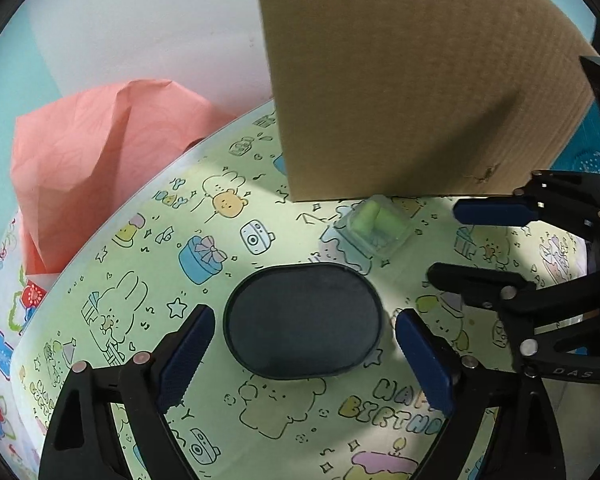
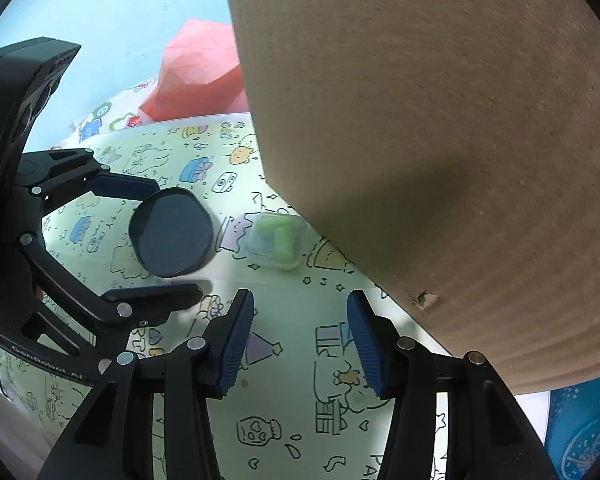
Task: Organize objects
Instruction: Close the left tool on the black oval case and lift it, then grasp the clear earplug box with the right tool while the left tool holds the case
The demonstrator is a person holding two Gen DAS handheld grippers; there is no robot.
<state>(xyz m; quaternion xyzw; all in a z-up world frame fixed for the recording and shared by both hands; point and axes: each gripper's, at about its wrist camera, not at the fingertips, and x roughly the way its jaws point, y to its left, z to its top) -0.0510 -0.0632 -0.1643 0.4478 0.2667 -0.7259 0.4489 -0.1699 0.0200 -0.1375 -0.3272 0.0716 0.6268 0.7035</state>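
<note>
Both grippers hang over a pale green sheet of birthday wrapping paper (image 1: 148, 264), and neither holds anything. Seen from its own camera, the left gripper (image 1: 304, 354) points steeply down with its blue-padded fingers (image 1: 188, 354) spread wide on either side of a dark oval case (image 1: 303, 322), which lies flat on the paper; the pads stand clear of the case's rim on both sides, so nothing is pinched. From the right wrist view the same case (image 2: 171, 233) sits between the left gripper's (image 2: 158, 240) black fingers, one above it and one below. Just beyond the case, toward the cardboard, lies a small clear plastic box (image 1: 374, 228) with pale green pieces inside, resting on the paper and close against the bottom edge of a big brown cardboard box (image 1: 420, 80). The right gripper (image 2: 300, 346) has its jaws partly apart with only printed paper between them; the clear plastic box (image 2: 276, 242) lies ahead of its fingertips, apart from them. In the left wrist view the right gripper (image 1: 444, 242) reaches in from the right edge, near the clear box without touching it. The cardboard box (image 2: 440, 140) fills the upper right of both views. A crumpled pink paper sheet (image 1: 100, 168) lies off the far left edge of the green paper, against a light blue wall (image 1: 4, 92).
</note>
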